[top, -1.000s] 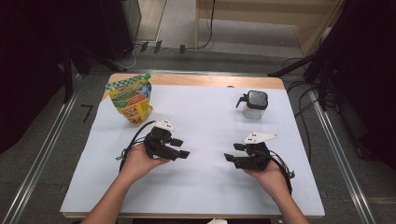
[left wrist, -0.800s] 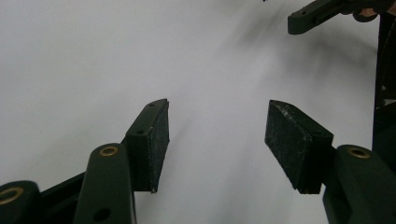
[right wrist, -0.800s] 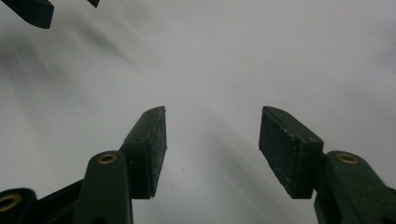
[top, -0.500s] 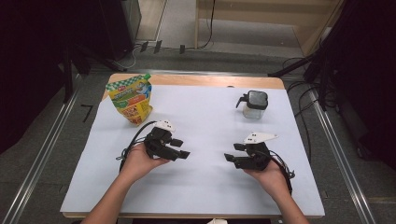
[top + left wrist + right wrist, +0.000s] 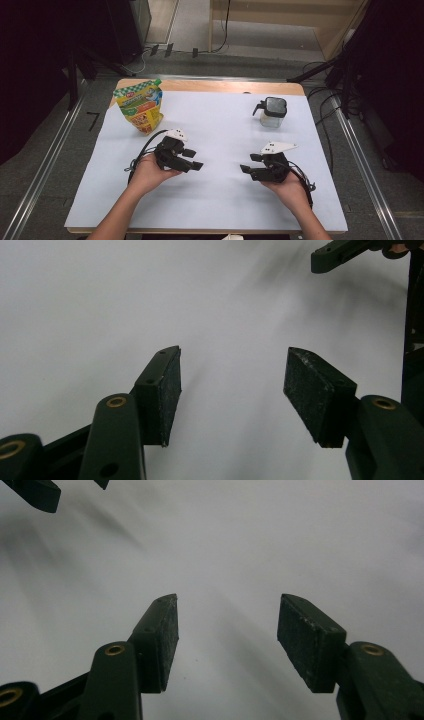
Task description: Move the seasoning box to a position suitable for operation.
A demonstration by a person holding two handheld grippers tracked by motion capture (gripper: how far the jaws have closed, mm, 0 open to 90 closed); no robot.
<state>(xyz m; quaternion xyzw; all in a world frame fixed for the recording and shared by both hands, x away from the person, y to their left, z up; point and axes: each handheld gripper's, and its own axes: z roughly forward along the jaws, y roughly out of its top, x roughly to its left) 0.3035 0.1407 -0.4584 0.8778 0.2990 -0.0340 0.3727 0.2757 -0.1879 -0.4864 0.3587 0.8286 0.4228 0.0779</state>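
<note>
Two black grippers rest low over the white table cover, each held in a hand. My left gripper points right and is open, nothing between its pads. My right gripper points left toward it, also open and empty, its pads spread over bare white surface. A yellow-green printed pouch with a green cap stands upright at the back left. A small clear jar with a dark lid and handle stands at the back right. Both lie well beyond the grippers.
The other gripper's jaw tips show at the top edge of each gripper view. The table's wooden edge runs along the back, with metal rails at both sides. Cables and dark stands lie on the floor beyond.
</note>
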